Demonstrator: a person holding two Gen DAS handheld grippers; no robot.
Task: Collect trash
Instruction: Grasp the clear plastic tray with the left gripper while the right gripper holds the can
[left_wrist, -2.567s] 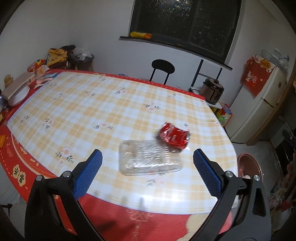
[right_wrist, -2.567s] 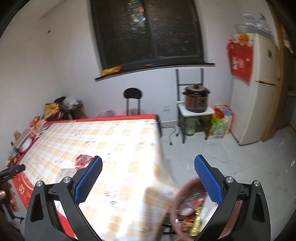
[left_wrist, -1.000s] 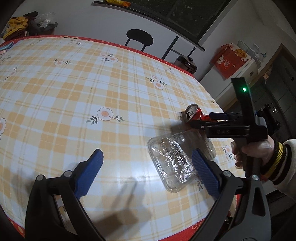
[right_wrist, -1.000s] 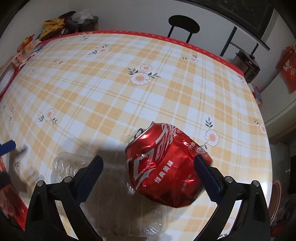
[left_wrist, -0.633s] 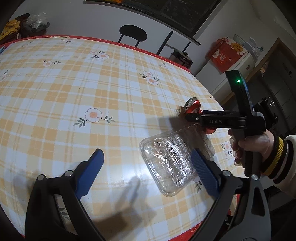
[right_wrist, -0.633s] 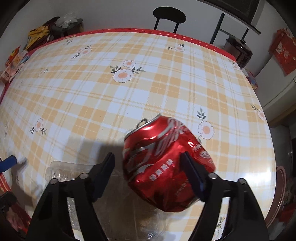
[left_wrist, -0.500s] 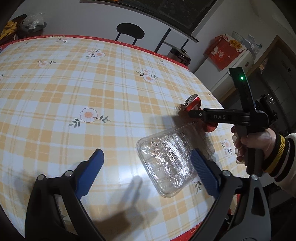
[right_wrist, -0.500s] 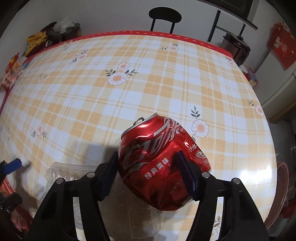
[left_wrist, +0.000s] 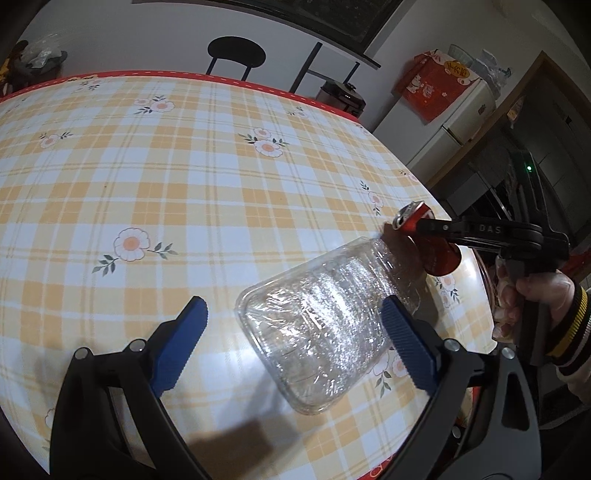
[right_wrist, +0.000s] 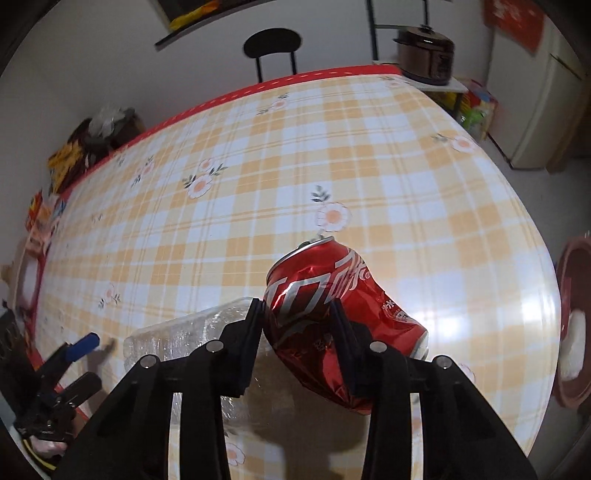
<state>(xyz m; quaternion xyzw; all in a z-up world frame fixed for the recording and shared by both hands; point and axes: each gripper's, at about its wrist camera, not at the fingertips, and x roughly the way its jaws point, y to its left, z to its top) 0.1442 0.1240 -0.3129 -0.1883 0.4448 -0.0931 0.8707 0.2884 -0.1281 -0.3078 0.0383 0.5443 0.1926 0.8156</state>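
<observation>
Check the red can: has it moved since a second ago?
Yes. The crushed red can, then beside the clear plastic tray, now sits off the tablecloth, toward the table's right edge, as the right hand-held gripper closes on it.

The right gripper (right_wrist: 297, 312) points steeply down at the table (right_wrist: 258, 155), its jaws closing on a dented can (right_wrist: 332, 295) pinched between the pads. The left gripper (left_wrist: 293, 338) tilts down over the table's near edge, jaws spread wide, nothing clamped. A hand (left_wrist: 535, 295) grips the right handle.

Glossy dented metal can (right_wrist: 332, 306)
</observation>
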